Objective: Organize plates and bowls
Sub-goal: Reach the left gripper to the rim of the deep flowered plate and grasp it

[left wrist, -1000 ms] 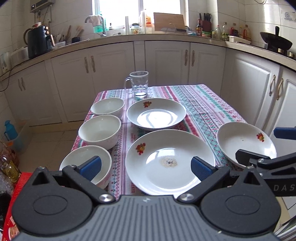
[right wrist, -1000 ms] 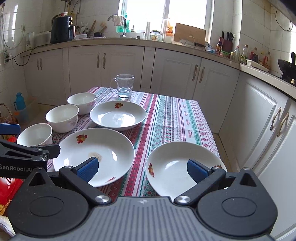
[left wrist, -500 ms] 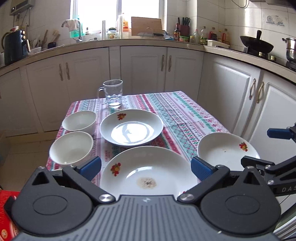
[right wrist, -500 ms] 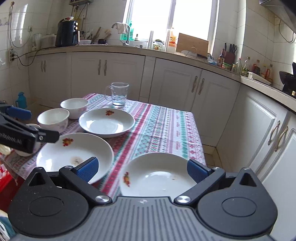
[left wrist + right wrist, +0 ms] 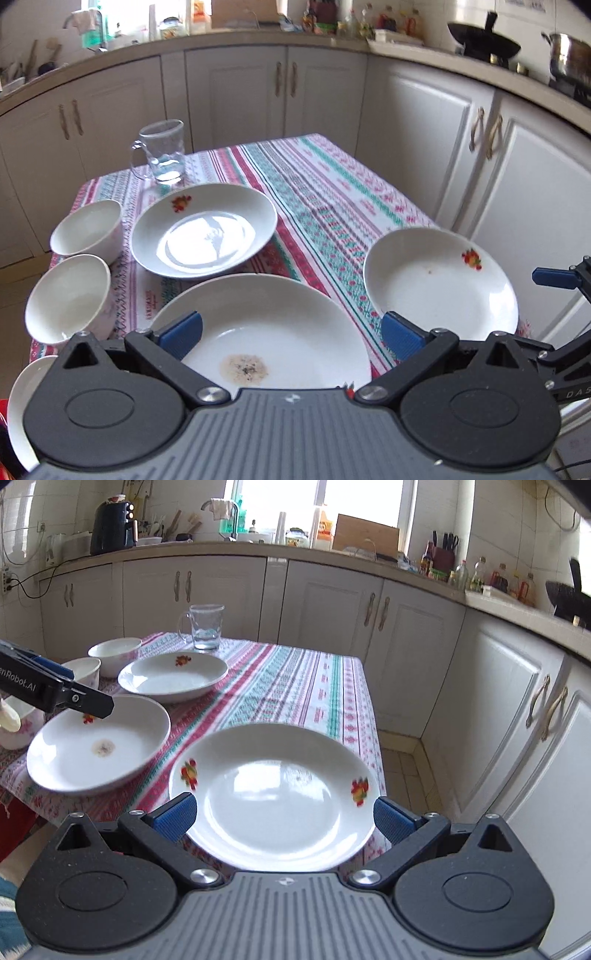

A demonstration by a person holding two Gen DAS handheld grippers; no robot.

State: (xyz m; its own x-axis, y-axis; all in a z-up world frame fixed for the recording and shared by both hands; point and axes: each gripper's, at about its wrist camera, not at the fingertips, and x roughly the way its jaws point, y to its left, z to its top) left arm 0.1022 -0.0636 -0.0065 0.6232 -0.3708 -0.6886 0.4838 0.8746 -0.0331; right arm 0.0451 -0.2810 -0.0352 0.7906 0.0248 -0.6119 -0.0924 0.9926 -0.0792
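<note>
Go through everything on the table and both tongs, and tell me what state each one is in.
Left tongs: open, holding nothing.
Right tongs: open, holding nothing.
Near big plate: flat, brown residue in centre.
Far plate: flat, looks clean.
Right plate: flat, nearly clean.
Three bowls: upright, unstacked.
Glass mug: upright, little water.
</note>
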